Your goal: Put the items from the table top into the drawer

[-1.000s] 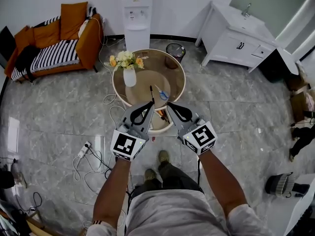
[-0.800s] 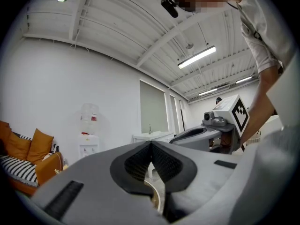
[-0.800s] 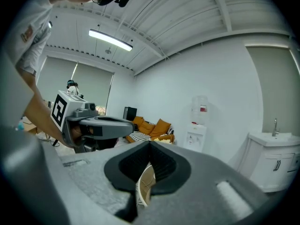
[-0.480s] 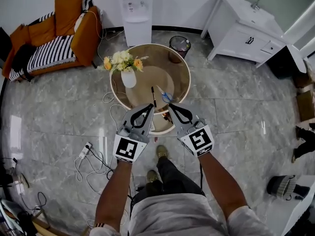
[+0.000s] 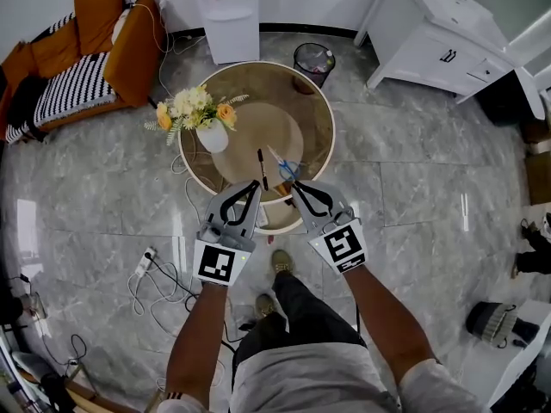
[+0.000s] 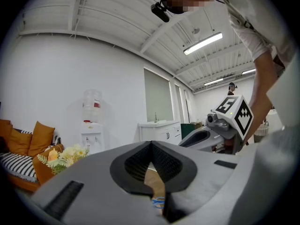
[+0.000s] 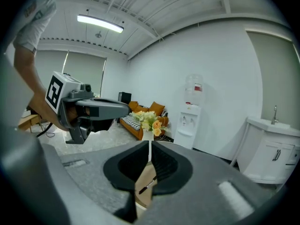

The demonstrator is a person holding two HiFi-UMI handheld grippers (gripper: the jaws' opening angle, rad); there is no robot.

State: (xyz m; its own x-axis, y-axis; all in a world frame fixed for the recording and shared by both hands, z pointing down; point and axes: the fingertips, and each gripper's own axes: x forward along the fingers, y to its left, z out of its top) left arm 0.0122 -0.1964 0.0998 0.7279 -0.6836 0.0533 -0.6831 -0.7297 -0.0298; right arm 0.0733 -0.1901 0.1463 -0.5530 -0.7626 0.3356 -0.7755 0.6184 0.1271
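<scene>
A black pen (image 5: 261, 169) and blue-handled scissors (image 5: 287, 169) lie near the front edge of the round glass-topped table (image 5: 323, 110). My left gripper (image 5: 256, 185) hovers just short of the pen, its jaws shut and empty. My right gripper (image 5: 291, 185) sits beside it at the scissors; its jaws have just been opening and stand a thin slit apart, holding nothing. The right gripper view shows the pen (image 7: 147, 185) below its tips (image 7: 150, 144). The left gripper view shows the scissors (image 6: 158, 202) under its tips (image 6: 151, 143). A white drawer (image 5: 265, 218) shows below the table edge between the grippers.
A white vase of flowers (image 5: 211, 136) stands on the table's left part. Behind the table are a bin (image 5: 312, 58), a water dispenser (image 5: 228, 15), an orange sofa (image 5: 86, 67) and a white cabinet (image 5: 439, 33). A power strip with cables (image 5: 146, 261) lies on the floor at left.
Both grippers have come down and forward together to the table's near edge, their tips now at the pen and scissors. The pen and scissors have not moved.
</scene>
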